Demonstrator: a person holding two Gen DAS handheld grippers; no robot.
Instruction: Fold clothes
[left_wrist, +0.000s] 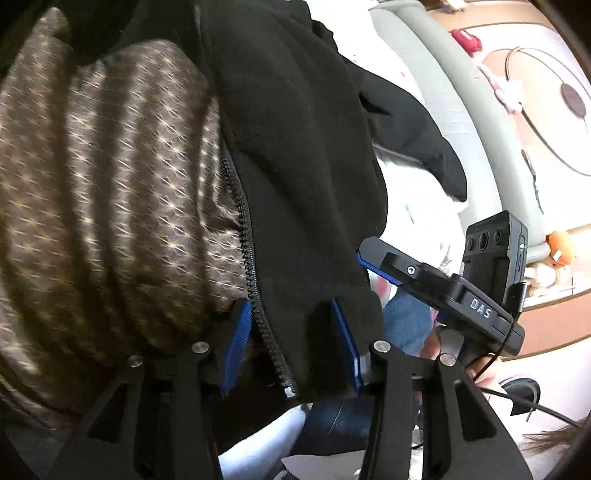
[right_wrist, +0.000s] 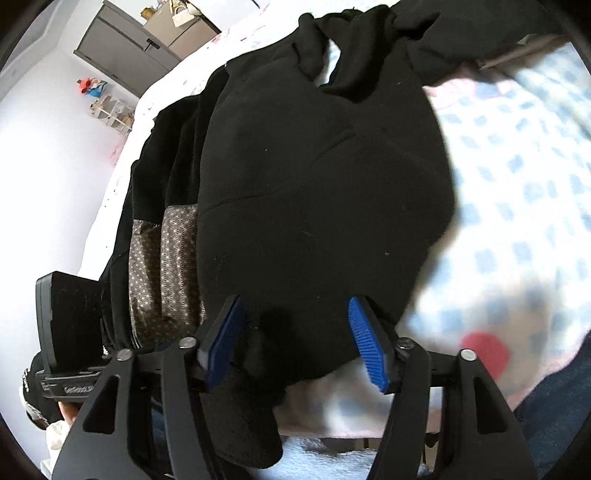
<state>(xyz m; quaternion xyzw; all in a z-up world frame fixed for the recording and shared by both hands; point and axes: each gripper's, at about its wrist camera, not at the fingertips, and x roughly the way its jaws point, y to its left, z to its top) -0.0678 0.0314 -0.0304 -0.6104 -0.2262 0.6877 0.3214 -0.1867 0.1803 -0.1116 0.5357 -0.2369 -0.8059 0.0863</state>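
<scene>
A black fleece jacket (left_wrist: 295, 155) with a brown patterned lining (left_wrist: 110, 177) and a zipper (left_wrist: 255, 288) fills the left wrist view. My left gripper (left_wrist: 291, 332) has its blue pads apart, with the jacket's zipper edge lying between them. In the right wrist view the same black jacket (right_wrist: 314, 192) hangs in front, its lining (right_wrist: 166, 273) showing at the left. My right gripper (right_wrist: 295, 336) also has its pads wide apart with jacket cloth between them. The right gripper's body (left_wrist: 461, 295) shows in the left wrist view, close to the right.
A bed with a white and blue checked cover (right_wrist: 517, 192) lies under the jacket. A grey cabinet (right_wrist: 125, 48) stands by the white wall. A grey bed frame (left_wrist: 443, 110) and a rug (left_wrist: 546, 122) show at the right. Blue jeans (left_wrist: 406, 325) are below.
</scene>
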